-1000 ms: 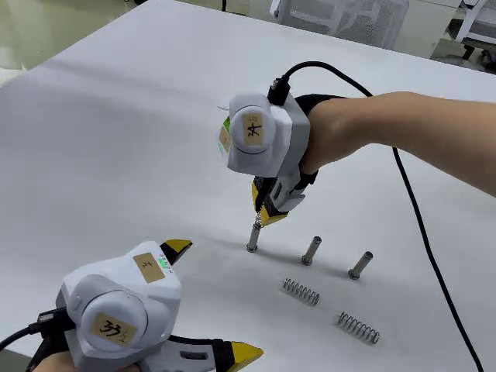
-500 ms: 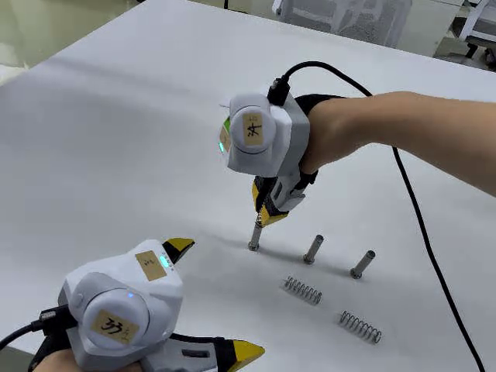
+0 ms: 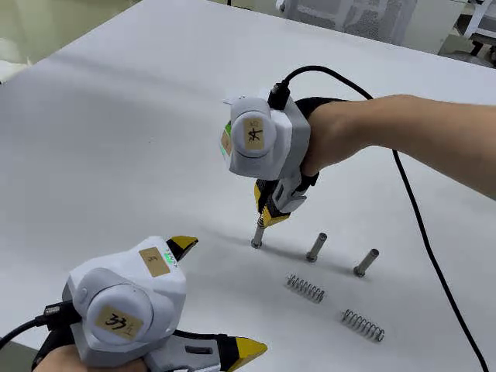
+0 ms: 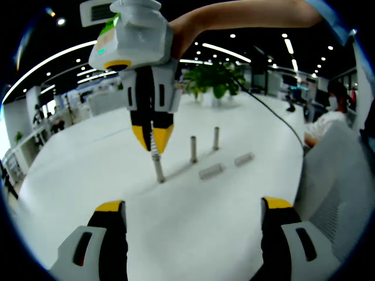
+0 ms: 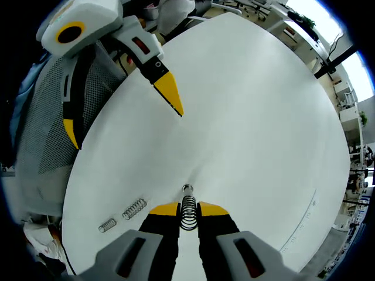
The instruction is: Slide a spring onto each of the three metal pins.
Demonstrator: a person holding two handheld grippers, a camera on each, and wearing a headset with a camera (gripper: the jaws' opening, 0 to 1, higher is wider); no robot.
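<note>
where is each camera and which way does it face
Head view: on the headset, facing down at table; left claw, right claw, forearm show.
Left gripper view: on left claw, facing right claw and pin; forearm shows.
Right gripper view: on right claw, facing down its held spring; left claw shows.
All share two loose springs.

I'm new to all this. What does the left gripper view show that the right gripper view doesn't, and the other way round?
Left gripper view: the right gripper seen from the front, two bare pins beyond the one it works on, and a potted plant.
Right gripper view: the left gripper, jaws wide apart, and a close look at the spring pinched between its own jaws over the pin.
Shared: the white table, that spring and pin, and two loose springs lying flat.
</note>
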